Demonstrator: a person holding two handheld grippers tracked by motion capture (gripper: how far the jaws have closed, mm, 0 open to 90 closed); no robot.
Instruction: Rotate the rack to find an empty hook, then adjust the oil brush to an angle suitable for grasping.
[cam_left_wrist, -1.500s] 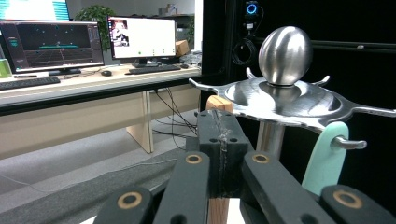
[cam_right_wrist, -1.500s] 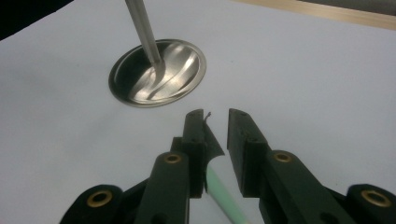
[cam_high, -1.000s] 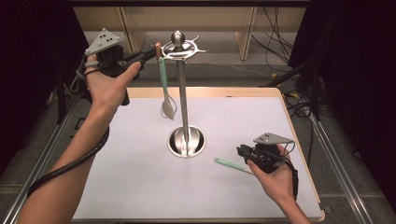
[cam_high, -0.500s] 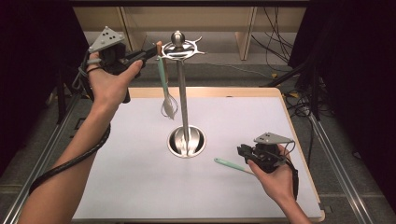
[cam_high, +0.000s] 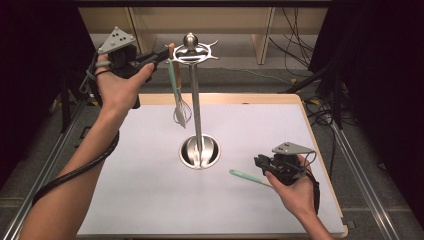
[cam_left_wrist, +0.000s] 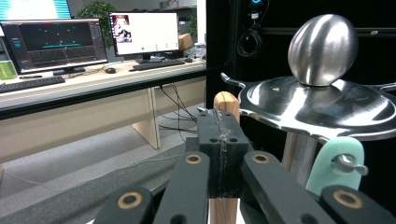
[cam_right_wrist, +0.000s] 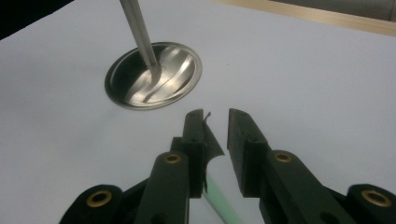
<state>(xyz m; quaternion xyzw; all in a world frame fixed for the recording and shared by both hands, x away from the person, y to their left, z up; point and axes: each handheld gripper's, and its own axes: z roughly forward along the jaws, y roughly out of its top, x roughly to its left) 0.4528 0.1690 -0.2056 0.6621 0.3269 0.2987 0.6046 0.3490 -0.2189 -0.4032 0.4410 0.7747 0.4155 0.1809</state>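
Observation:
A steel utensil stand (cam_high: 195, 100) rises from its round base (cam_high: 200, 151) in the middle of the white mat. My left gripper (cam_high: 165, 52) is up beside the stand's hooked top (cam_left_wrist: 322, 105). It is shut on the wooden end (cam_left_wrist: 226, 103) of a mint-handled whisk (cam_high: 180, 111), which hangs down beside the pole. A mint loop (cam_left_wrist: 337, 163) sits on a hook under the top disc. My right gripper (cam_high: 260, 161) rests low on the mat at the right, open (cam_right_wrist: 215, 114), above the handle of a mint utensil (cam_high: 245, 176) lying flat.
The mat lies on a wooden-edged table (cam_high: 320, 150). Dark frame rails and cables (cam_high: 300, 55) run along the floor behind and to the sides. Desks with monitors (cam_left_wrist: 140, 32) stand far off in the left gripper view.

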